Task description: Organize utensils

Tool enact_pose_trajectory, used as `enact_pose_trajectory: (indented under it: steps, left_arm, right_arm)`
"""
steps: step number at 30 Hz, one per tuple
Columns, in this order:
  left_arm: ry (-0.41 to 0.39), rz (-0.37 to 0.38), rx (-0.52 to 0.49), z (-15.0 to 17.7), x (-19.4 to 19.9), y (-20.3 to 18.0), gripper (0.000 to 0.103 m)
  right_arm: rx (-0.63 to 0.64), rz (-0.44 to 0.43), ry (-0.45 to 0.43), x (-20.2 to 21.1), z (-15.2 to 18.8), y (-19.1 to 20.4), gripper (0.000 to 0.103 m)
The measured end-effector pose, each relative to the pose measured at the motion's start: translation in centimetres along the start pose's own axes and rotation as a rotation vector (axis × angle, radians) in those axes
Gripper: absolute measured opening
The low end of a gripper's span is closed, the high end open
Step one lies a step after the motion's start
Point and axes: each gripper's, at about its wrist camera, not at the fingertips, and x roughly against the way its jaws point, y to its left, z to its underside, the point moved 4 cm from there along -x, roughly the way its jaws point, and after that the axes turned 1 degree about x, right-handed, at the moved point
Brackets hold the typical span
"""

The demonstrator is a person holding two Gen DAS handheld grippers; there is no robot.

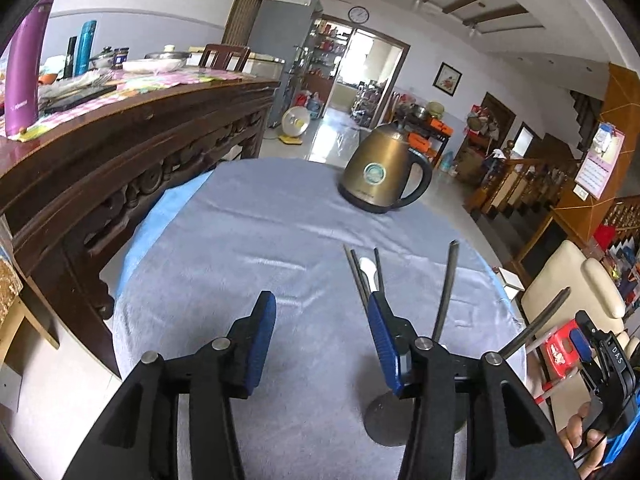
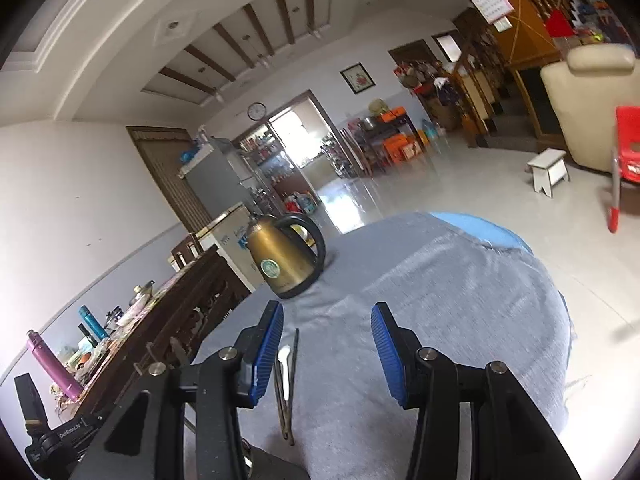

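Dark chopsticks (image 1: 359, 276) and a white spoon (image 1: 368, 267) fan out from behind the right finger of my left gripper (image 1: 320, 298). Two more chopsticks (image 1: 446, 288) slant off to the right. A dark round base (image 1: 380, 420) shows under that finger. The left jaws stand open with only grey cloth between the pads. In the right wrist view the chopsticks (image 2: 289, 384) and spoon (image 2: 284, 358) show in the gap just inside the left pad, untouched. My right gripper (image 2: 326, 308) is open. It also shows as the right gripper (image 1: 584, 344) low at the right edge, in a hand (image 1: 580, 434).
A brass kettle (image 1: 380, 176) (image 2: 284, 260) stands at the far end of the grey-clothed round table (image 1: 248, 240). A carved wooden sideboard (image 1: 120, 152) with a purple bottle (image 1: 24, 64) runs along the left. A cream armchair (image 1: 568, 292) and red stool (image 1: 560, 346) stand to the right.
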Motion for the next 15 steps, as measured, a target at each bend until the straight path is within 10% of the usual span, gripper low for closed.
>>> enact_pose_trajectory:
  steps: [15]
  left_arm:
    - [0.127,-0.108,0.031,2.2,-4.9,3.4,0.053]
  right_arm:
    - [-0.026,0.073,0.145,-3.8,2.7,-2.5,0.049]
